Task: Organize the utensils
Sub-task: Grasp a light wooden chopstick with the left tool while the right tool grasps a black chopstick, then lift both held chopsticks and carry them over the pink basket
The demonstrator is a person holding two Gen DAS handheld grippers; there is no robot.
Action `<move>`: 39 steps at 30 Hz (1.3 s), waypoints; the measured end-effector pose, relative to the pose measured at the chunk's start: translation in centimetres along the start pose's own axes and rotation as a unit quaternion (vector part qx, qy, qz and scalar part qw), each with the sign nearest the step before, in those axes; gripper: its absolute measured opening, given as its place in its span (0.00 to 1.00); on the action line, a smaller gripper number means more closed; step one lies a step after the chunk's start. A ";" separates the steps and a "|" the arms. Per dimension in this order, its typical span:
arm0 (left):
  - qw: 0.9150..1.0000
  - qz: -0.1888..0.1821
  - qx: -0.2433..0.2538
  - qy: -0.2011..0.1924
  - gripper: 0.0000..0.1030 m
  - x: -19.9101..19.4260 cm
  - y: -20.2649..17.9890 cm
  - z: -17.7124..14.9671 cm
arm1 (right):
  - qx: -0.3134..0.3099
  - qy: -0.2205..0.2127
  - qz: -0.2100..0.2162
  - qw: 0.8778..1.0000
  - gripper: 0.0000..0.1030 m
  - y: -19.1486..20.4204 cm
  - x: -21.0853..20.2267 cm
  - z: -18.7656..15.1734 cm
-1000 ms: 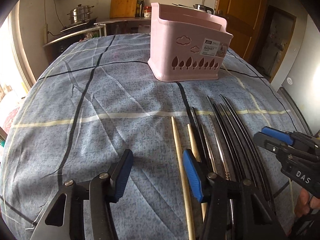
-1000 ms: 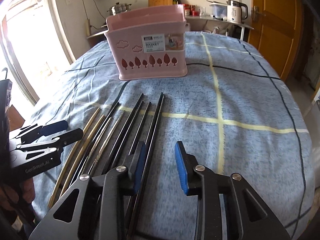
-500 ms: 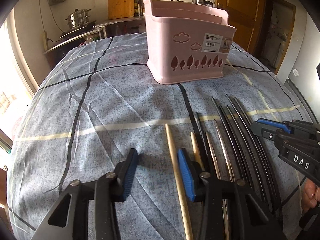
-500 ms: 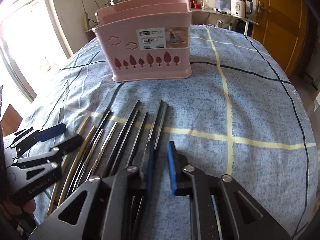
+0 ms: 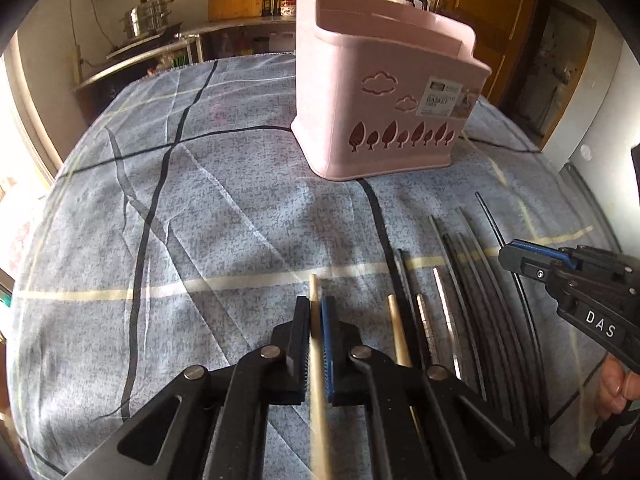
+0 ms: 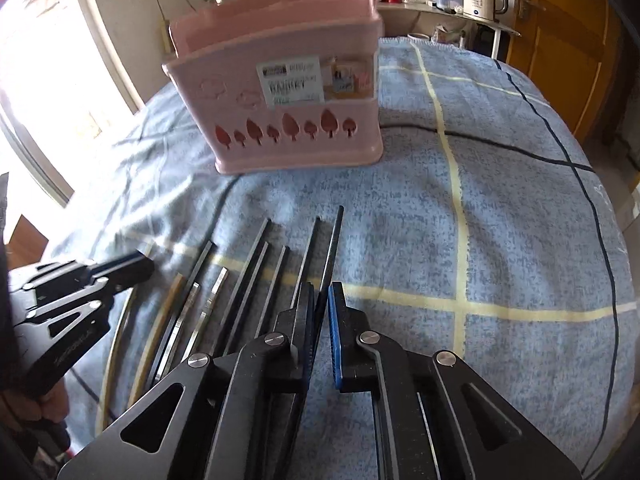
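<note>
I see the wooden chopstick (image 5: 316,344) pinched in my left gripper (image 5: 315,312), and the black chopstick (image 6: 330,256) in my right gripper (image 6: 320,300), both over the blue cloth (image 5: 224,216) short of the pink basket (image 5: 384,92).

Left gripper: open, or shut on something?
Shut: the left gripper pinches the pale wooden chopstick between its pads, leaving no gap, above the blue cloth.
</note>
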State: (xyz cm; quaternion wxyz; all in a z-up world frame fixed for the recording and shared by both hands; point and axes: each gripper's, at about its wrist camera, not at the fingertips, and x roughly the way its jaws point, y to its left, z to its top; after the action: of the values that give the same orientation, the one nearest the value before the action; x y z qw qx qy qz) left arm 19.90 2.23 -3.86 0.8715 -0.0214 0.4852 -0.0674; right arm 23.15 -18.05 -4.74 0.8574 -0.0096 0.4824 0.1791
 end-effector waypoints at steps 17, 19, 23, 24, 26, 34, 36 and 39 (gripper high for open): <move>0.992 -0.046 0.020 -0.117 0.05 -12.4 -0.7 4.5 | 0.000 -0.114 0.039 0.993 0.05 -0.4 -10.0 3.5; 0.990 -0.050 0.026 -0.128 0.05 -13.8 -1.0 5.3 | -0.004 -0.127 0.037 0.991 0.05 -0.4 -11.2 3.9; 0.987 -0.052 0.035 -0.146 0.05 -15.7 -1.6 6.9 | -0.014 -0.143 0.034 0.989 0.05 -0.2 -12.7 4.8; 0.987 -0.051 0.036 -0.150 0.05 -16.0 -1.7 7.3 | -0.015 -0.147 0.033 0.988 0.05 -0.2 -13.0 4.9; 0.985 -0.052 0.040 -0.159 0.05 -16.6 -2.1 8.4 | -0.021 -0.158 0.031 0.987 0.05 0.0 -13.8 5.6; 0.980 -0.066 0.035 -0.184 0.05 -18.2 -2.1 14.1 | -0.026 -0.198 0.039 0.979 0.05 0.2 -16.0 9.6; 0.979 -0.068 0.030 -0.190 0.05 -18.4 -1.9 15.5 | -0.024 -0.208 0.045 0.977 0.05 0.4 -16.4 10.8; 0.976 -0.068 0.022 -0.204 0.05 -18.6 -1.5 17.8 | -0.022 -0.223 0.051 0.973 0.05 0.6 -17.0 12.5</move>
State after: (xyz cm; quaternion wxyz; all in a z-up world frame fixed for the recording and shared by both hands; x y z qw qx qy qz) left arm 25.21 2.82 21.42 0.9458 -0.0486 0.2933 -0.1310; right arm 25.24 -20.16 16.13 0.9327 0.0363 0.2748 0.2309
